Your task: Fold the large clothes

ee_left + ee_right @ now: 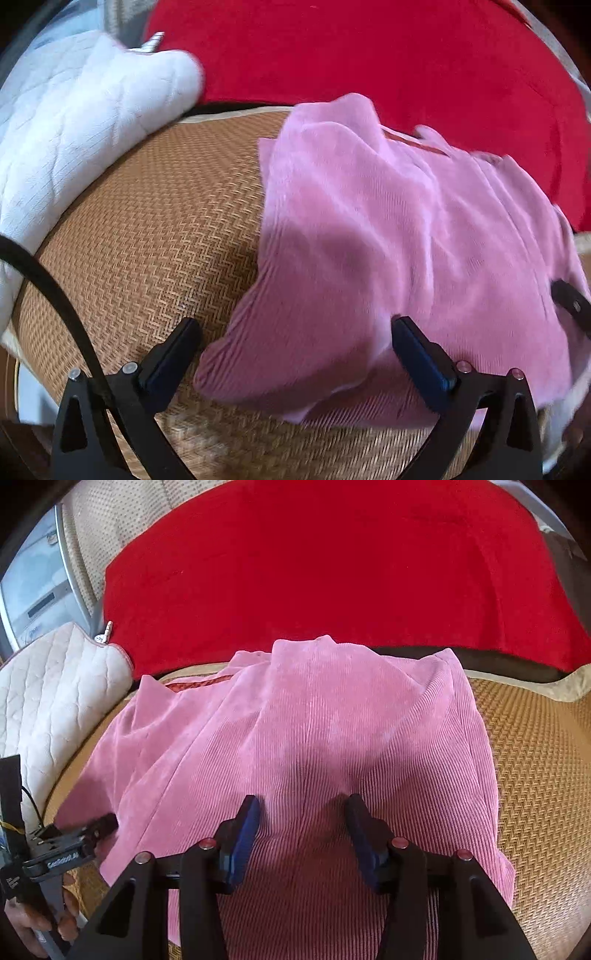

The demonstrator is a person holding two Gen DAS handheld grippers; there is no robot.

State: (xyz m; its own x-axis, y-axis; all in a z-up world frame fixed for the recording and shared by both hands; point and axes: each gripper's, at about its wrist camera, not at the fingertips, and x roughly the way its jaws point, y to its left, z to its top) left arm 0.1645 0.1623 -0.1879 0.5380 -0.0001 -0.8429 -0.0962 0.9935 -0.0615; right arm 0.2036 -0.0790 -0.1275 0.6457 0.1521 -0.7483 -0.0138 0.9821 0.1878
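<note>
Right wrist view: my right gripper (301, 806) hangs half-open over ribbed pink corduroy garment (314, 738), my left gripper (295, 332) wide open, herringbone woven mat (147, 221) at nine o'clock.

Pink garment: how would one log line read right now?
pink garment on woven mat | left gripper open | right gripper open, above garment

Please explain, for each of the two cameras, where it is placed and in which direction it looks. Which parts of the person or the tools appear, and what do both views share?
Left wrist view: sits on the left tool, looking forward and down at the pink garment's left edge on the woven mat; its open fingers and the right tool's tip show.
Right wrist view: sits on the right tool, looking down over the garment's middle; the left tool and holding hand show.
Shared: garment, mat, red blanket, white quilted cushion.
</note>
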